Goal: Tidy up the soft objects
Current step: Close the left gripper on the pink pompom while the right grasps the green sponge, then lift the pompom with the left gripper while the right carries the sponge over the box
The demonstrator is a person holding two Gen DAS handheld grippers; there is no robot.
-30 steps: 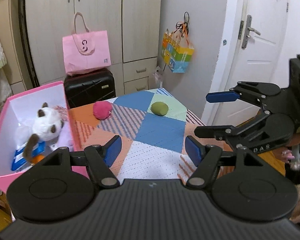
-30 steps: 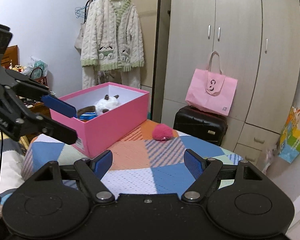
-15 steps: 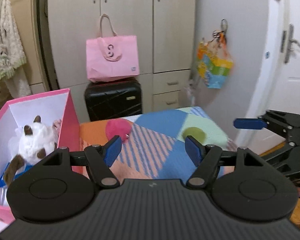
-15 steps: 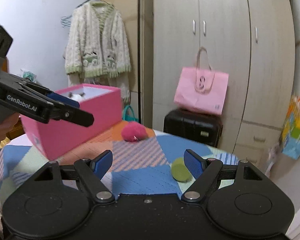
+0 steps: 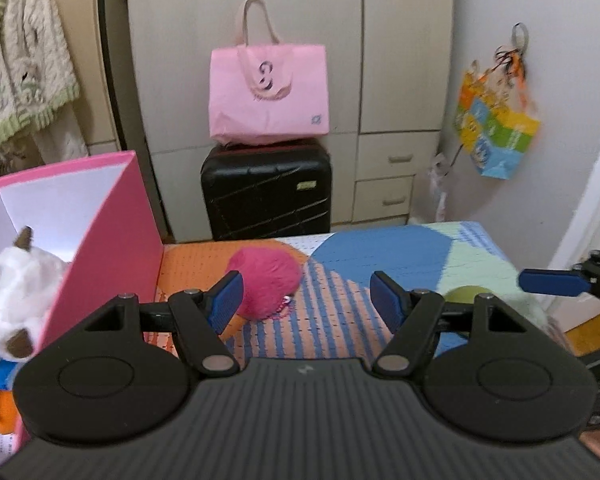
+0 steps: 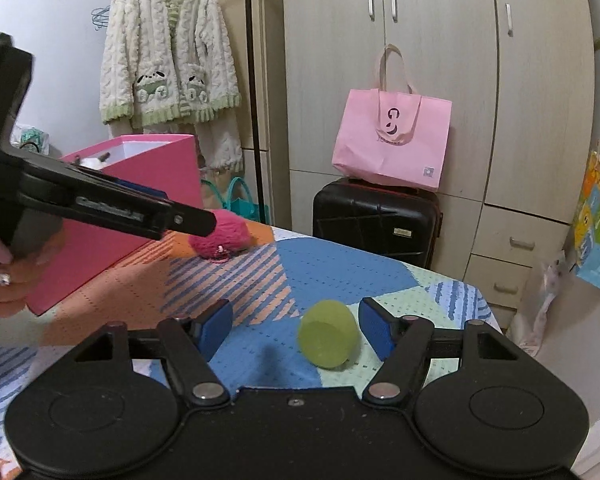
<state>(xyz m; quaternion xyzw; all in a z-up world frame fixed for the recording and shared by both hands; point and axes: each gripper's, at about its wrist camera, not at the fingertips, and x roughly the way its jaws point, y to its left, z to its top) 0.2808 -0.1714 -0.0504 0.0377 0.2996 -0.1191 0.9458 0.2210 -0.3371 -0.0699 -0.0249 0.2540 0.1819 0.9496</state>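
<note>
Two handheld grippers hover over a patchwork-covered table (image 6: 340,272), each near a soft object.

The left gripper (image 5: 306,300) is spread wide and holds nothing; the fluffy magenta pompom (image 5: 266,280) lies on the cloth at its 11 o'clock, partly behind its left finger. The right gripper (image 6: 296,330) is also wide open and empty, with the squashy yellow-green ball (image 6: 327,333) resting between its blue pads, nearer the right one. The open pink cardboard box (image 5: 100,236), at 9 o'clock, holds a white plush cat (image 5: 12,280).

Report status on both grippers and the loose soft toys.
Left gripper open, lined up on pink pompom. Right gripper open, green ball between its fingers, ungripped. Pink box holds plush cat. Nothing blocking.
</note>
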